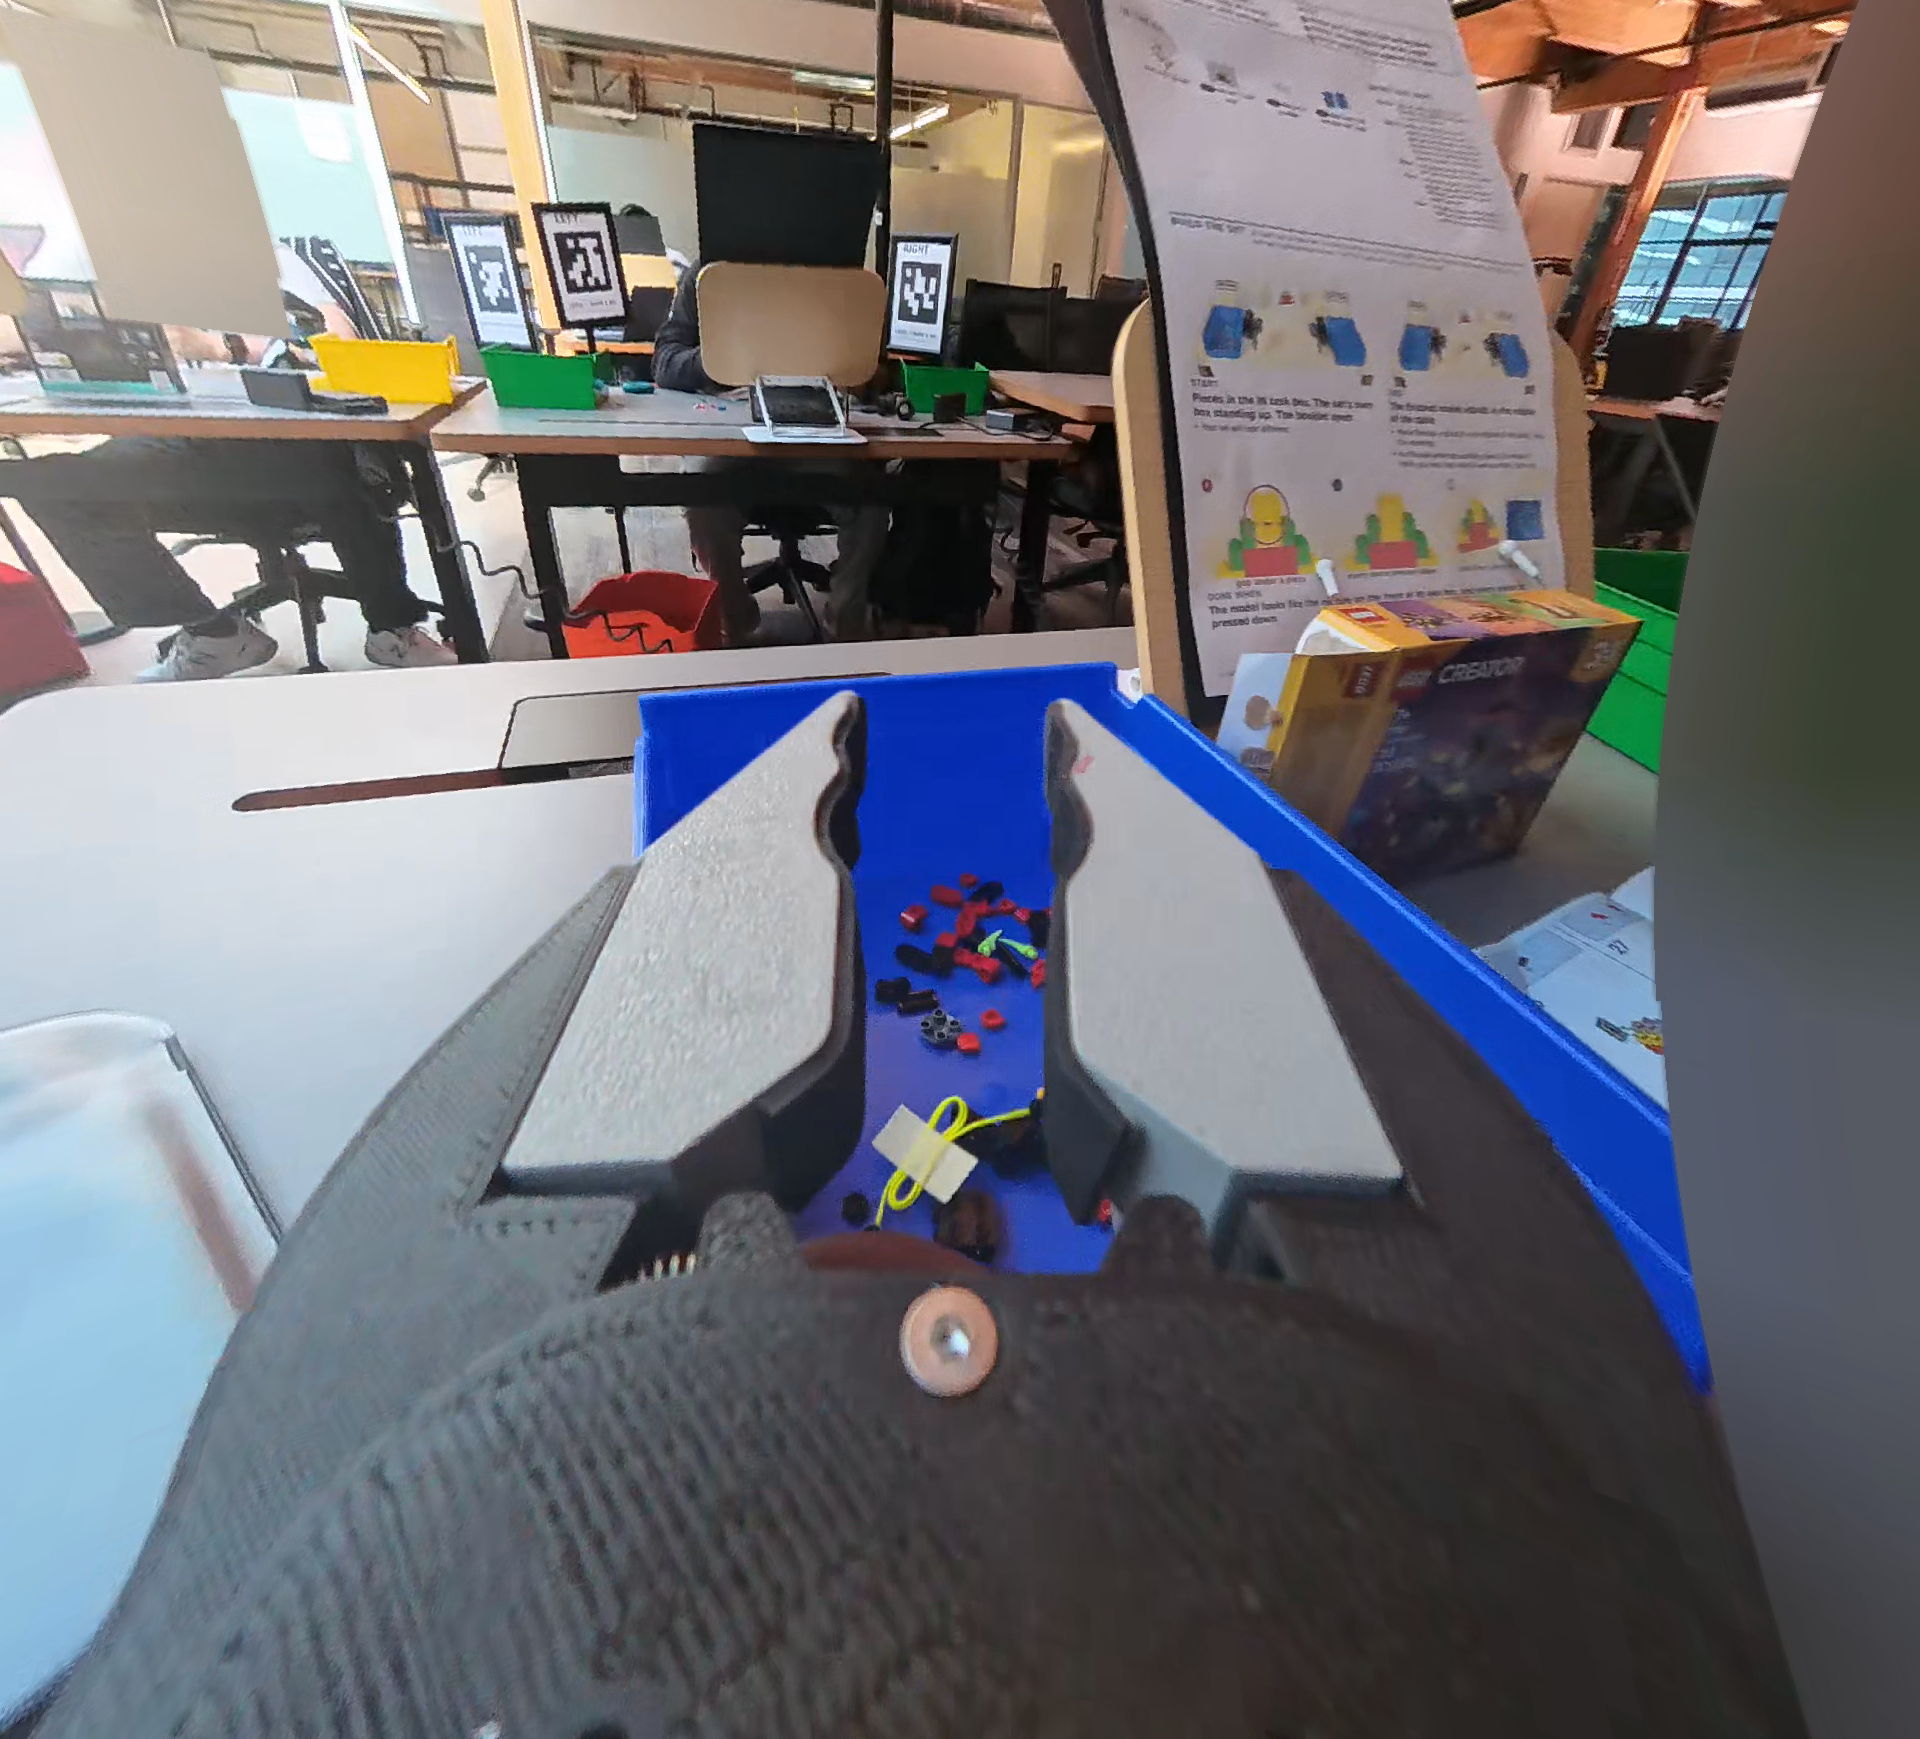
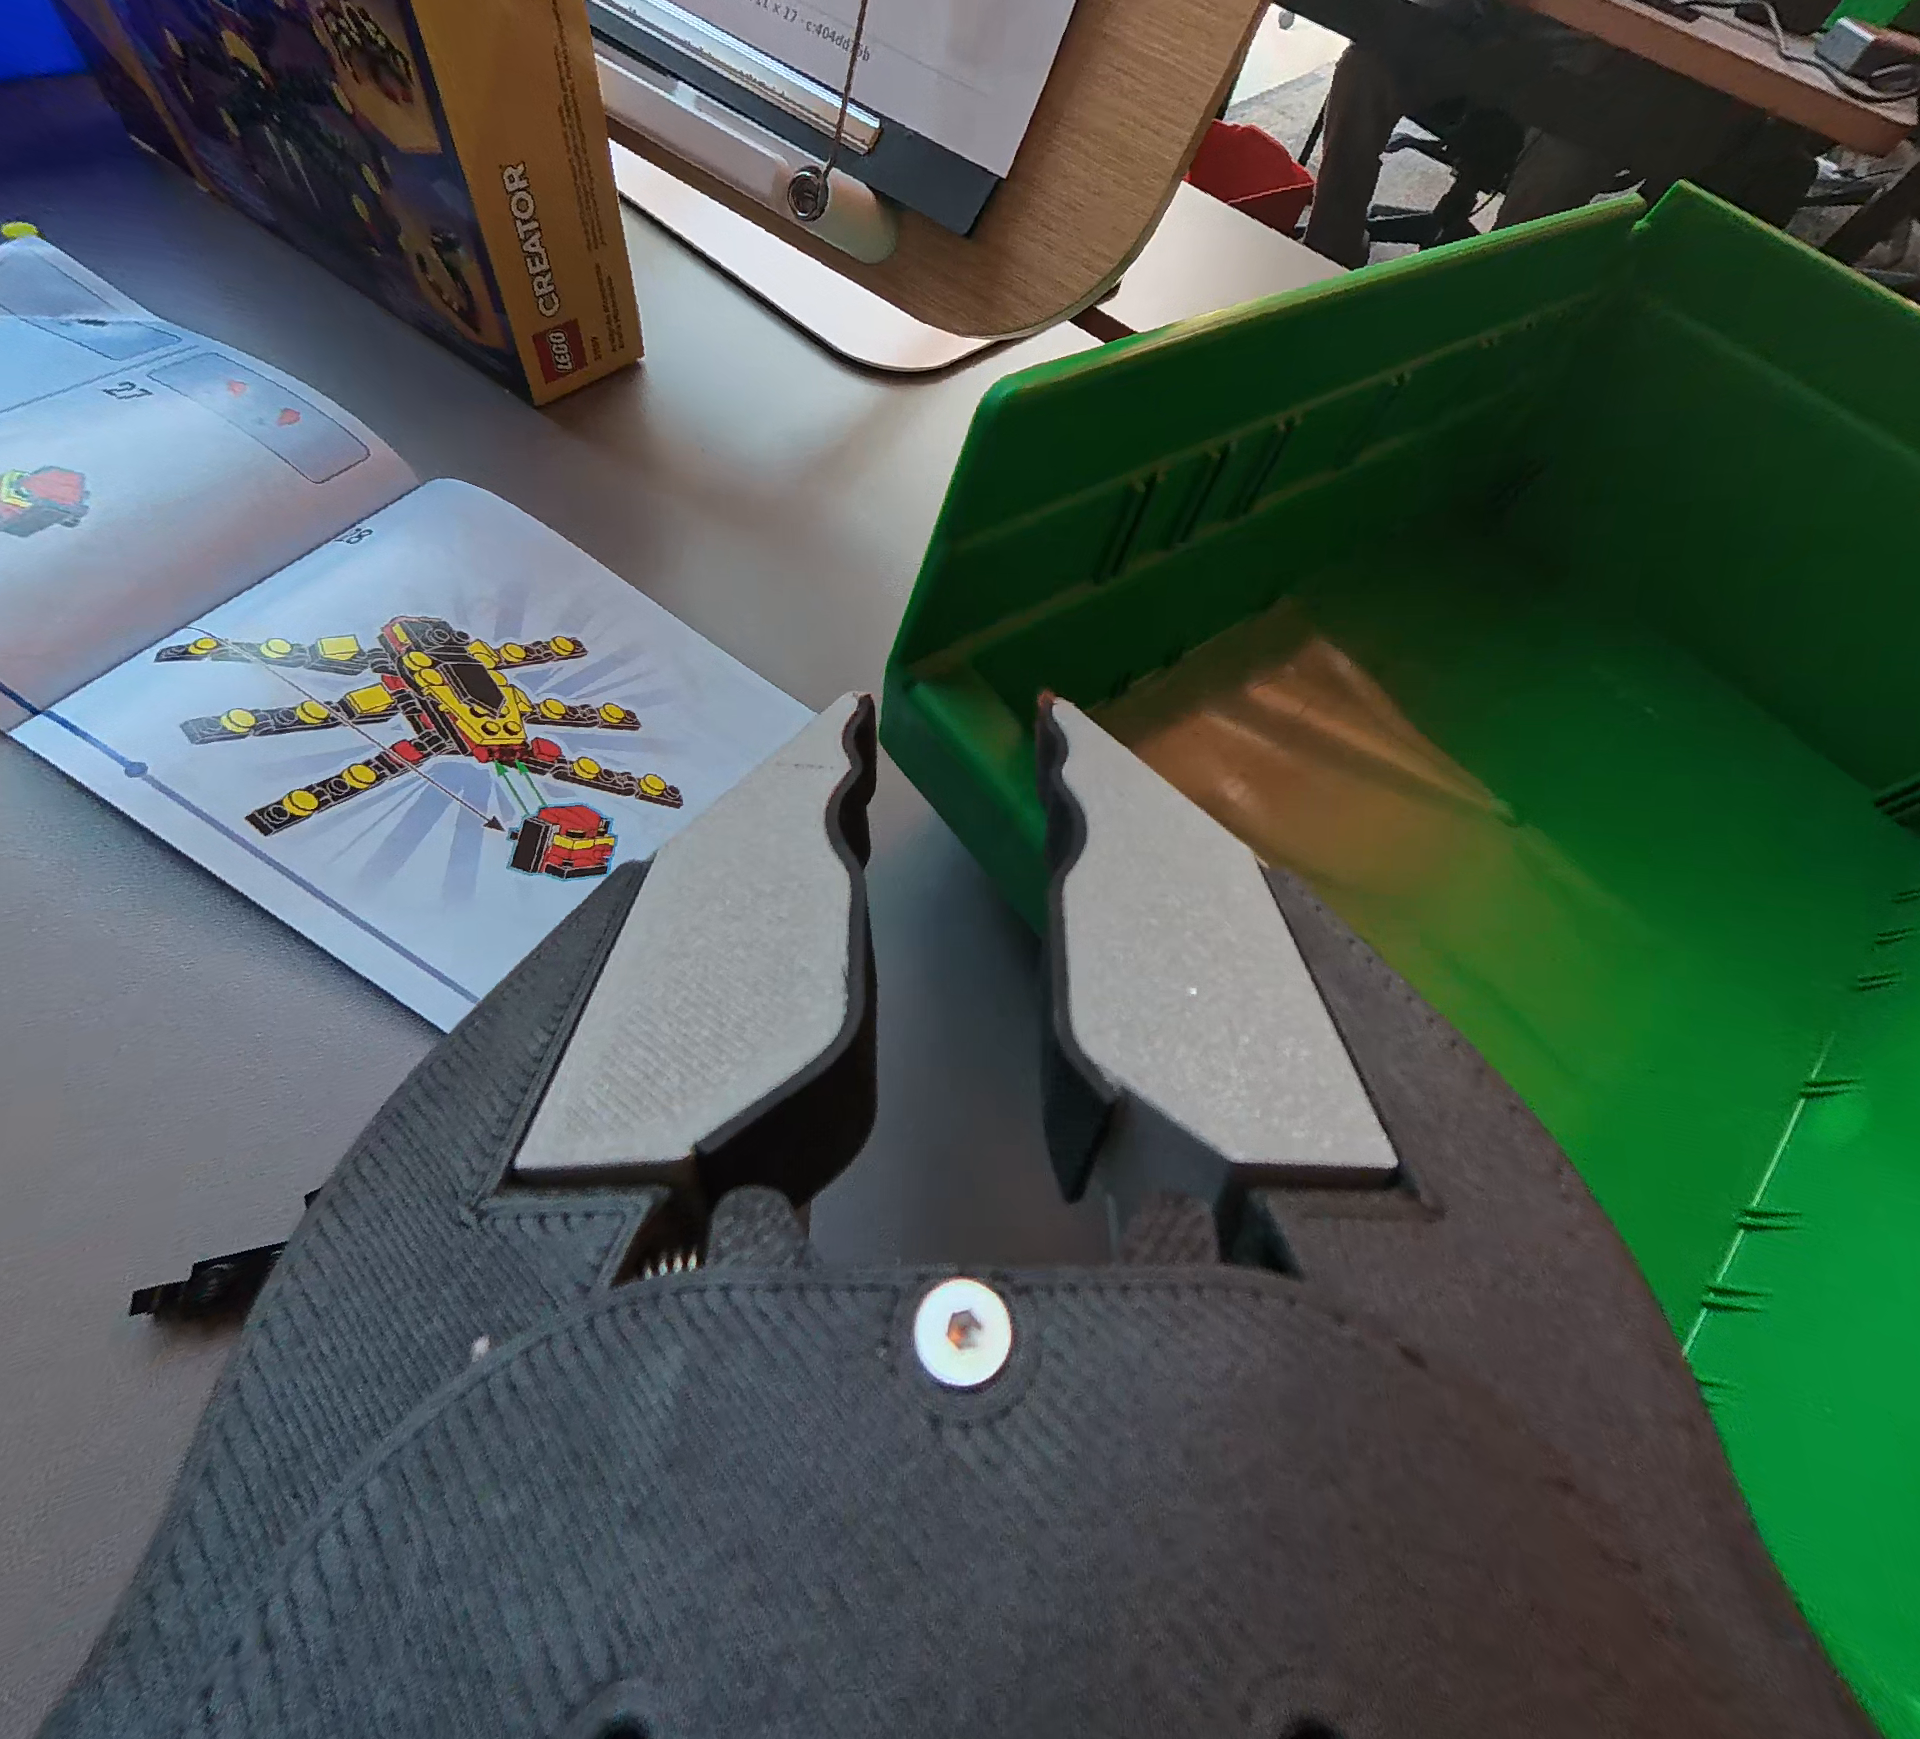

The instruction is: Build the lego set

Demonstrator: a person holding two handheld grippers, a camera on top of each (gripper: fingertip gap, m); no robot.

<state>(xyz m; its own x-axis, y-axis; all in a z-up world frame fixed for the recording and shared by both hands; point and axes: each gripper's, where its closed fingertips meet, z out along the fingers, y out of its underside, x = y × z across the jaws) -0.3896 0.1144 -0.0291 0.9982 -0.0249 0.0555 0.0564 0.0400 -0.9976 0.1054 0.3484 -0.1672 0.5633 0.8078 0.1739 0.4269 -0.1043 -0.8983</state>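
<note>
Left wrist view: the left gripper [image 1: 954,733] hangs over the blue bin [image 1: 1351,868], jaws spread and empty. Loose pieces [image 1: 966,946], mostly red and black with a few lime ones, lie scattered on the bin floor between the fingers; a lime string [image 1: 925,1159] taped to a card sits nearer the camera, at 6 o'clock from the pile. The set box [image 1: 1455,733] stands at 2 o'clock from the bin, in front of a task sheet [image 1: 1320,287] clipped to a wooden stand.

Right wrist view: the right gripper [image 2: 956,733] is likewise spread and holds nothing, its tips at the near corner of the green bin [image 2: 1195,484], which appears empty. The booklet [image 2: 416,713] lies open at 9 o'clock on the table [image 2: 748,484], showing a red, yellow and black spider model. A small dark part [image 2: 197,1289], too blurred to identify, lies at 8 o'clock.

Progress, as a judgement: no assembled model shows in either view and neither gripper holds a piece. The build seems barely begun, or its result lies out of view; picking and joining remain.
</note>
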